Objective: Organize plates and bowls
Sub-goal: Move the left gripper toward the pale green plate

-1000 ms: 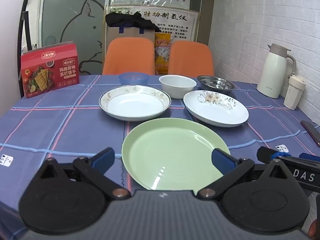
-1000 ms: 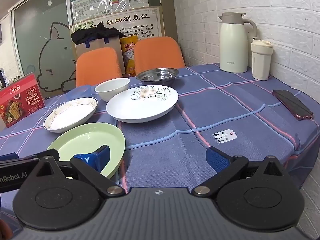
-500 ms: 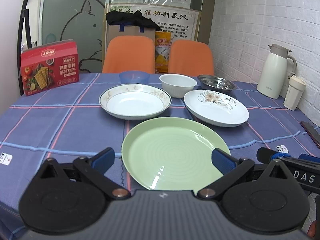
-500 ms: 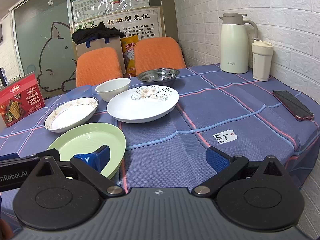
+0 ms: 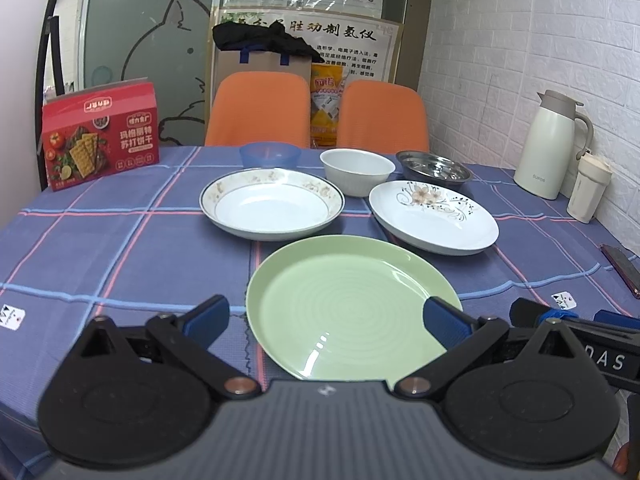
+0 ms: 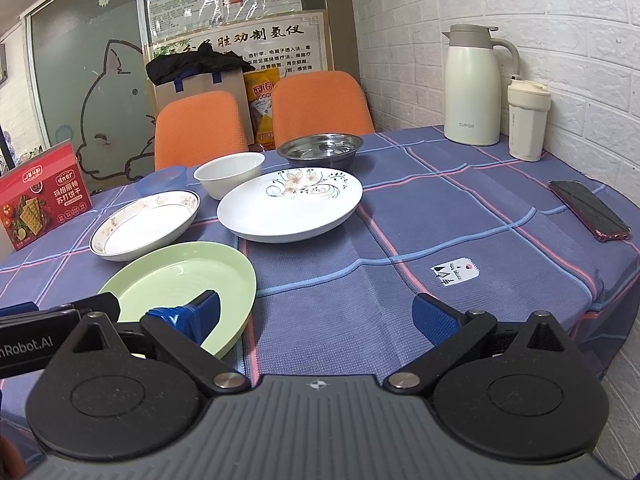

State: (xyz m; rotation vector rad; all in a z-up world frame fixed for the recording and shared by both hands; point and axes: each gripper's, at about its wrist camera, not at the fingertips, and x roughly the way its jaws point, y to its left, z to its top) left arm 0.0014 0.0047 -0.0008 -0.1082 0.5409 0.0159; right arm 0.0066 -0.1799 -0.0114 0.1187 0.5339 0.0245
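We've got both hand-held grippers spread wide, holding nothing: left hand-held gripper (image 5: 326, 316) straddles the near rim of the green plate (image 5: 352, 306), right hand-held gripper (image 6: 316, 314) just right of it over bare table (image 6: 460, 216). Green plate lies flat, face up, round so no long axis. Behind it: gold-rimmed plate (image 5: 272, 208), floral plate (image 5: 434, 218); further back blue bowl (image 5: 270, 154), white bowl (image 5: 357, 170), steel bowl (image 5: 434, 165), all upright.
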